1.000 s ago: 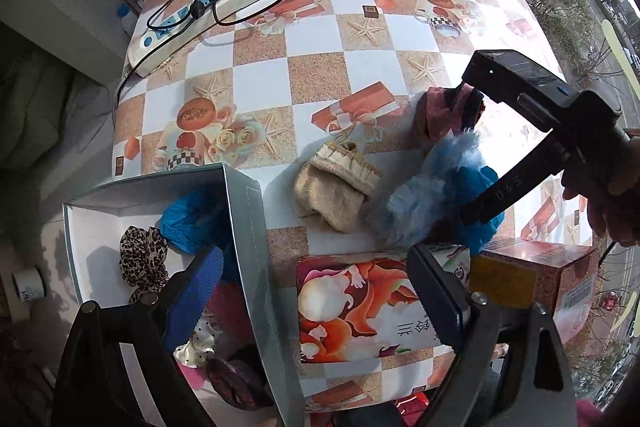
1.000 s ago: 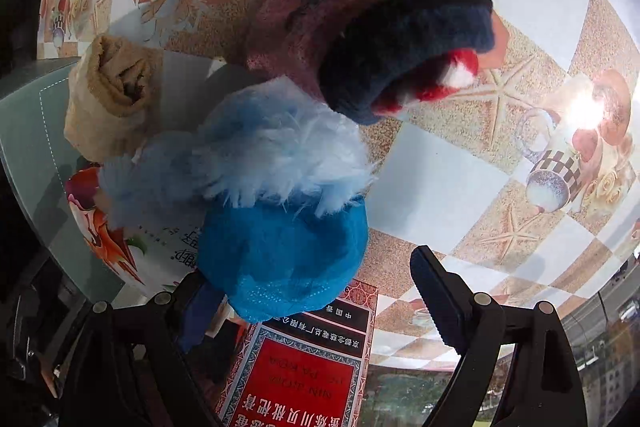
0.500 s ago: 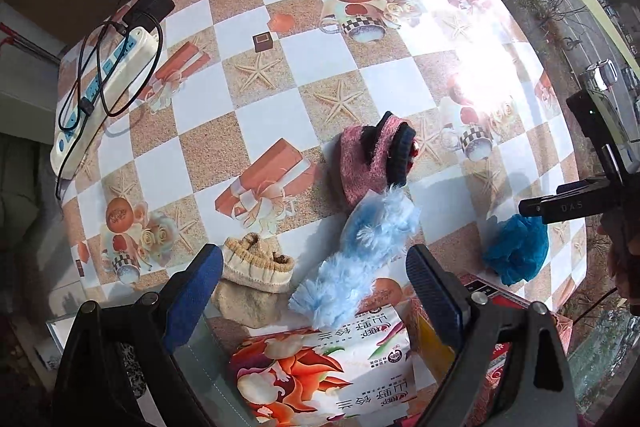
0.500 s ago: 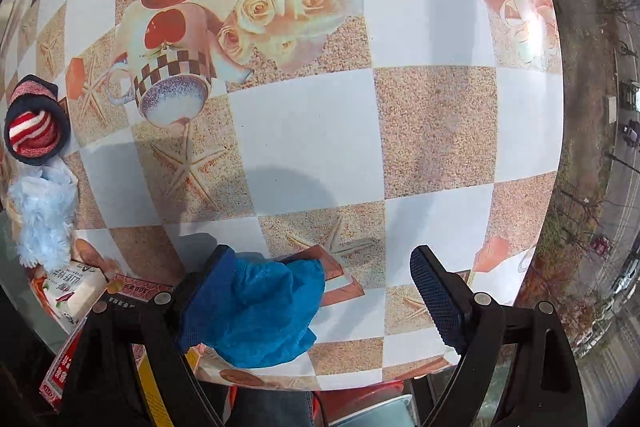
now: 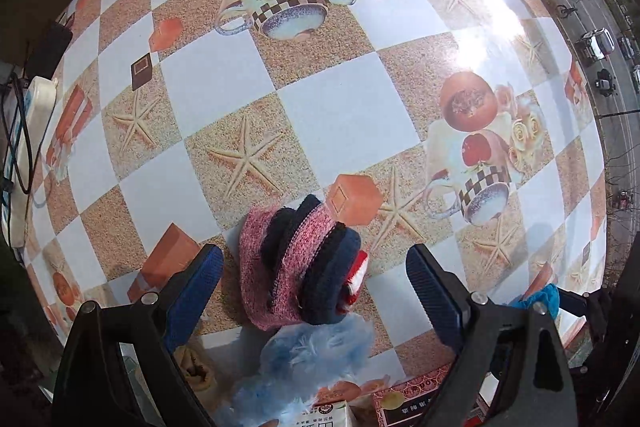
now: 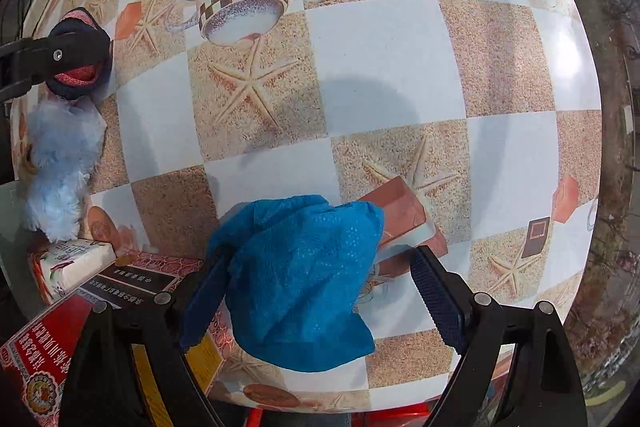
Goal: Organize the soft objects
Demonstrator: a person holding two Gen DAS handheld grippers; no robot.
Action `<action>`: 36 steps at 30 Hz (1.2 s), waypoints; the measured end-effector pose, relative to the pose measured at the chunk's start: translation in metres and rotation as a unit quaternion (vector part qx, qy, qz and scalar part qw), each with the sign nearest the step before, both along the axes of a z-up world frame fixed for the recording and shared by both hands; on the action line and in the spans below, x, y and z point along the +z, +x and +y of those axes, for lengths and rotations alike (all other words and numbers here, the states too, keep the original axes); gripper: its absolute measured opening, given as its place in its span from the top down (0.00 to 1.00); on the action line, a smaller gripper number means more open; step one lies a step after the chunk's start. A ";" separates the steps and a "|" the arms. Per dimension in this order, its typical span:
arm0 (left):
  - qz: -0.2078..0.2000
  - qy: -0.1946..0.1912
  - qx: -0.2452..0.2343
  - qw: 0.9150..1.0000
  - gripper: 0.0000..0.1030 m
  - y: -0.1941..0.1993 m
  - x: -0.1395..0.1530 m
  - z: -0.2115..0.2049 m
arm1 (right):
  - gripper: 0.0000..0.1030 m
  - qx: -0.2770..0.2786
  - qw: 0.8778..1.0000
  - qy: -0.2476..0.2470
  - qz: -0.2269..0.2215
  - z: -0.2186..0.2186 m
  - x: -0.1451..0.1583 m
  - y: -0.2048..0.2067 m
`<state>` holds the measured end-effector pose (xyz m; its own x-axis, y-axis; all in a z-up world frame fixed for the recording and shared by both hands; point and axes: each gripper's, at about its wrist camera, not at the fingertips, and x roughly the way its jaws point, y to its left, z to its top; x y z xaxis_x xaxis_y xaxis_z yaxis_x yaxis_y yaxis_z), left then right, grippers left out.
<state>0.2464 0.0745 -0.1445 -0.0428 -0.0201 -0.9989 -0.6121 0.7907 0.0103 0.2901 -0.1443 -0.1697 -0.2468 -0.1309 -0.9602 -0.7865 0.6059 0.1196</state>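
Note:
A pink and navy knitted roll [image 5: 300,267] lies on the table between the open jaws of my left gripper [image 5: 314,289]; neither pad touches it. A fluffy light-blue piece [image 5: 316,355] lies just below it, and a beige sock [image 5: 196,367] shows at the lower left. In the right wrist view my right gripper [image 6: 318,297] is open around a blue crinkled cloth [image 6: 300,279] lying on the table, against the left pad. The knitted roll [image 6: 80,75] and the fluffy piece [image 6: 60,163] show at the left, behind a finger of my left gripper.
A red box [image 6: 72,339] and a tissue pack [image 6: 68,263] lie at the table's near edge. A white power strip [image 5: 28,131] with cables lies at the far left. The checkered tablecloth [image 5: 344,115] covers the table. A street runs beyond the right edge.
My left gripper has moved forward from over the box of soft things to straddle the knitted roll. My right gripper carried the blue cloth to the right, away from the pile, and lowered it.

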 end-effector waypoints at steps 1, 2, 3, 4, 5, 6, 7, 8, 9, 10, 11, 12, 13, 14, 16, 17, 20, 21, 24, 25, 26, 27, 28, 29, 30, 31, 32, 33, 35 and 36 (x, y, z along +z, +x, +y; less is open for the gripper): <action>0.003 -0.001 0.000 1.000 0.08 0.000 -0.004 0.000 | 0.00 -0.007 1.000 -0.001 -0.003 -0.003 -0.003 0.000; 0.006 -0.002 0.000 1.000 0.08 0.001 -0.008 0.001 | 0.00 -0.016 1.000 -0.003 -0.003 -0.006 -0.006 0.001; 0.010 -0.003 0.001 1.000 0.08 0.001 -0.012 0.001 | 0.00 -0.017 1.000 -0.003 -0.010 -0.007 -0.006 0.000; 0.014 -0.004 0.002 1.000 0.08 0.001 -0.015 0.002 | 0.00 -0.016 1.000 -0.004 -0.013 -0.009 -0.006 -0.001; 0.018 -0.007 0.005 1.000 0.08 0.000 -0.019 0.003 | 0.00 -0.015 1.000 -0.005 -0.016 -0.010 -0.006 -0.002; 0.022 -0.010 0.008 1.000 0.08 -0.001 -0.022 0.004 | 0.00 -0.017 1.000 -0.005 -0.018 -0.011 -0.006 -0.003; 0.023 -0.013 0.011 1.000 0.06 -0.002 -0.025 0.005 | 0.00 -0.018 1.000 -0.007 -0.021 -0.002 -0.007 -0.007; 0.025 -0.019 0.015 0.999 0.00 -0.003 -0.027 0.007 | 0.00 -0.018 0.999 -0.010 -0.024 0.000 -0.008 -0.006; 0.030 -0.024 0.018 0.999 0.00 -0.004 -0.032 0.009 | 0.00 -0.018 0.999 -0.015 -0.026 0.007 -0.006 -0.008; 0.024 -0.026 0.024 0.999 0.00 -0.004 -0.032 0.011 | 0.00 -0.018 0.999 -0.019 -0.027 0.009 -0.009 -0.008; 0.025 -0.025 0.023 0.999 0.00 -0.004 -0.033 0.011 | 0.00 -0.019 0.999 -0.023 -0.027 0.030 -0.016 -0.009; 0.025 -0.025 0.023 0.999 0.00 -0.004 -0.033 0.012 | 0.00 -0.020 0.999 -0.025 -0.027 0.033 -0.015 -0.010; 0.024 -0.025 0.025 0.999 0.00 -0.004 -0.033 0.012 | 0.00 -0.021 0.999 -0.026 -0.026 0.034 -0.016 -0.011; 0.023 -0.024 0.024 0.999 0.00 -0.003 -0.034 0.012 | 0.00 -0.021 0.999 -0.026 -0.027 0.034 -0.016 -0.011; 0.020 -0.021 0.023 0.999 0.00 -0.005 -0.033 0.010 | 0.00 -0.021 0.999 -0.023 -0.028 0.035 -0.015 -0.012; 0.021 -0.022 0.024 0.999 0.00 -0.006 -0.033 0.009 | 0.00 -0.021 0.999 -0.022 -0.029 0.036 -0.016 -0.007; 0.039 -0.037 0.030 0.998 0.00 -0.008 -0.033 0.011 | 0.00 -0.017 0.999 -0.019 -0.024 0.036 -0.016 -0.008; 0.037 -0.037 0.037 0.998 0.01 -0.008 -0.031 0.012 | 0.00 -0.017 0.999 -0.019 -0.019 0.035 -0.015 -0.006; 0.015 -0.019 0.035 0.999 0.24 -0.006 -0.016 0.011 | 0.17 -0.028 0.999 -0.019 -0.020 0.026 -0.007 -0.002; 0.009 -0.014 0.030 0.999 0.42 -0.006 -0.012 0.010 | 0.28 -0.022 0.999 -0.016 -0.021 0.023 -0.003 0.000; 0.003 -0.016 0.025 1.000 0.57 -0.006 -0.009 0.010 | 0.35 -0.016 1.000 -0.009 -0.025 0.020 0.002 -0.001; -0.002 -0.014 0.025 1.000 0.59 -0.007 -0.005 0.010 | 0.54 -0.011 1.000 -0.001 -0.024 0.017 0.008 -0.001; -0.012 -0.009 0.029 0.999 0.62 -0.009 0.001 0.011 | 0.65 -0.008 1.000 0.011 -0.013 0.016 0.011 -0.002; -0.022 -0.001 0.033 0.999 0.62 -0.012 0.007 0.012 | 0.65 -0.012 1.000 0.019 -0.005 0.014 0.014 -0.001; -0.032 0.009 0.037 0.999 0.62 -0.015 0.015 0.011 | 0.68 -0.020 0.999 0.026 -0.001 0.010 0.017 0.001; -0.040 0.019 0.040 0.998 0.62 -0.018 0.022 0.011 | 0.69 -0.029 0.999 0.033 0.001 0.007 0.020 0.003; -0.048 0.030 0.043 0.997 0.62 -0.022 0.030 0.011 | 0.69 -0.041 0.998 0.040 0.002 0.004 0.024 0.005; -0.055 0.039 0.045 0.997 0.62 -0.026 0.038 0.011 | 0.69 -0.054 0.997 0.047 0.004 0.003 0.029 0.011; -0.070 0.055 0.051 0.995 0.62 -0.035 0.056 0.010 | 0.69 -0.079 0.995 0.059 0.008 -0.004 0.038 0.016; -0.078 0.059 0.055 0.994 0.62 -0.040 0.063 0.009 | 0.69 -0.086 0.994 0.064 0.009 -0.006 0.042 0.018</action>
<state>0.2059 0.0840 -0.0814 0.1082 0.1005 -0.9890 -0.6956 0.7184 -0.0031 0.3078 -0.1500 -0.1281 -0.2721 0.0377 -0.9615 -0.6693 0.7105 0.2173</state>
